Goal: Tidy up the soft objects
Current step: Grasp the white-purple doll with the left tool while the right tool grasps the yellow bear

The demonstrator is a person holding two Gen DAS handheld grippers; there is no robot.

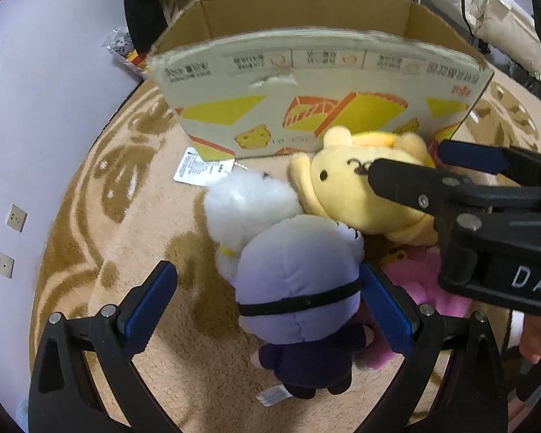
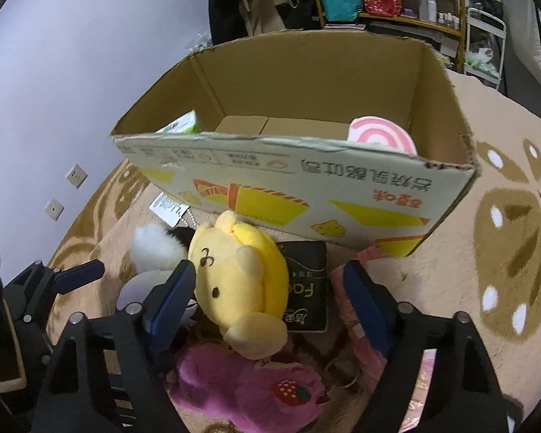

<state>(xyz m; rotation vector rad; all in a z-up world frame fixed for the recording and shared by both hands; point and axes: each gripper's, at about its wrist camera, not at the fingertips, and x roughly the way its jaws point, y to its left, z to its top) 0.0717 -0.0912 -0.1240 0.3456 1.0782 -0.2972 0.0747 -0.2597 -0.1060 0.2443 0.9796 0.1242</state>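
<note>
Here: four plush toys (image 1: pixel 360 195), one box (image 2: pixel 306 83); both grippers (image 1: pixel 267 303) (image 2: pixel 270 299) apart.

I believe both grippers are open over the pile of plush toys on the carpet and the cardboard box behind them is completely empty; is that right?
Not quite: the cardboard box is not empty. The right wrist view shows a pink-and-white swirl item and a green-and-white package inside. The rest holds: the left gripper and right gripper are open over the plush toys on the carpet.
</note>
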